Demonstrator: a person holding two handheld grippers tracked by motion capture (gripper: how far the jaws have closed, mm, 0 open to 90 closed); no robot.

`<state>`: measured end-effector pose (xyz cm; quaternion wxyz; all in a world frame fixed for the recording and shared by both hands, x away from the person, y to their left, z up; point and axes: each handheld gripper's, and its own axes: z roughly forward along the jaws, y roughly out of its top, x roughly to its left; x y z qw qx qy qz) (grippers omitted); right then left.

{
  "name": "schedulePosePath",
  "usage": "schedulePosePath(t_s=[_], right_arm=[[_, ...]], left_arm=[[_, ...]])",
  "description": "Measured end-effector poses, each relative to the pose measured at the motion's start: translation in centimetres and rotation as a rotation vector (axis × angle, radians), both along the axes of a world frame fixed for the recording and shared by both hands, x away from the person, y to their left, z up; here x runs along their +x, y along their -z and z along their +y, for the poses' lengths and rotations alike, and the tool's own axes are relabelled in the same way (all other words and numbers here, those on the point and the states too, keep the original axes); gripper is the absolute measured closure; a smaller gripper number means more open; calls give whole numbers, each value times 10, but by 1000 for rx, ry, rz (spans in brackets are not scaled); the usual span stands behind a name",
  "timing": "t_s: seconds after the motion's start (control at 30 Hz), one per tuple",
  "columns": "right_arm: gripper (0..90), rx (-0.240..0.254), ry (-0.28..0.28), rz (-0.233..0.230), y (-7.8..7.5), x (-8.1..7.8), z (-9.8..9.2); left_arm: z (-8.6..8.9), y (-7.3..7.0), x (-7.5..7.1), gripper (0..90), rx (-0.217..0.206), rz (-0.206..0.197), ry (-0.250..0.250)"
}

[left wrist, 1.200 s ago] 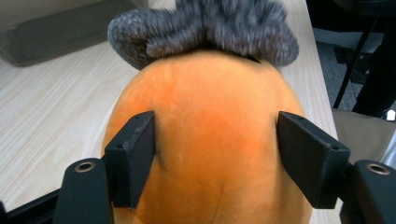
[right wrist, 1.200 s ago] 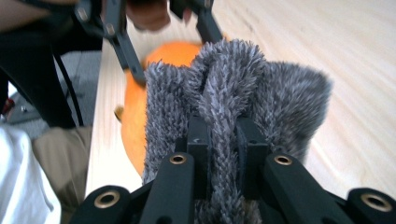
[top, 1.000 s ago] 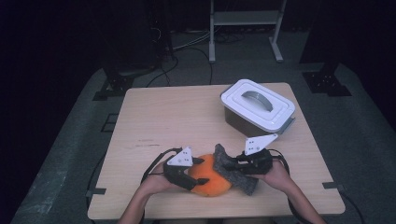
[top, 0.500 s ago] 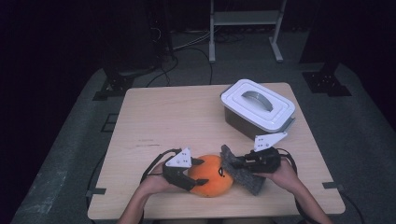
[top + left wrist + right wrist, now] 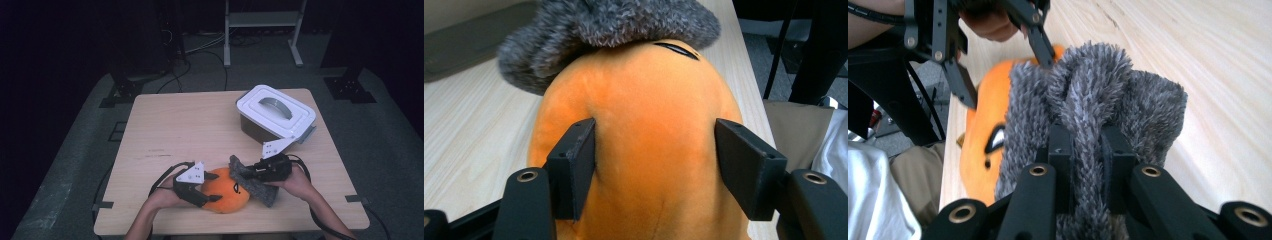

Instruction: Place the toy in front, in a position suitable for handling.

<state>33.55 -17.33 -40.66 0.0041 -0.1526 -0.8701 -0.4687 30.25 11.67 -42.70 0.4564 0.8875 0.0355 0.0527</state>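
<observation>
Across the pale wooden table (image 5: 200, 125), our left gripper (image 5: 200, 187) has just been closing its jaws on the orange plush (image 5: 649, 125) between its fingers, while our right gripper (image 5: 257, 170), clamped on the grey fuzzy cloth (image 5: 1093, 100), draws it off the plush.

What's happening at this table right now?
A person works a hand-held gripper in each hand. The left hand-held gripper straddles an orange plush toy, its jaws closing in on its sides. The right hand-held gripper is clamped on a grey fuzzy cloth lying against the toy. A lidded white box sits behind.
</observation>
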Motion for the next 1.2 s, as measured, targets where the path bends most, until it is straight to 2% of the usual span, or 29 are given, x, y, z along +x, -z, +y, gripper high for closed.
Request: schedulePosePath(t_s=[0.13,0.2,0.33,0.43,0.57,0.63,0.77,0.87,0.93,1.03,1.2], right_arm=[[779,-18,-31,-2,-6,9,21],[779,-17,-38,9,-5,15,27],[780,-14,-25,26,0,17,19],[780,-15,12,40,8,13,3],[780,-29,41,45,16,6,-16],[780,0,39,23,10,-1,-21],[780,40,5,-31,-3,-13,-14],[780,12,-13,-51,-1,-15,-7],[781,-2,-4,-45,7,-14,-5],[781,17,22,-41,11,-10,-7],[781,26,46,-41,14,-4,-7]], left_arm=[[2,0,-1,356,12,-2,4],[5,2,1,357,0,11,-8],[6,2,2,360,-11,13,-4],[7,3,4,360,-18,18,-9],[7,5,7,361,-28,27,-39],[7,6,10,361,-37,37,-69],[7,7,16,360,-49,62,-126],[9,5,17,358,-59,71,-148],[10,2,16,341,-72,71,-143],[12,-4,15,322,-113,79,-120],[13,-3,16,323,-105,80,-104]])
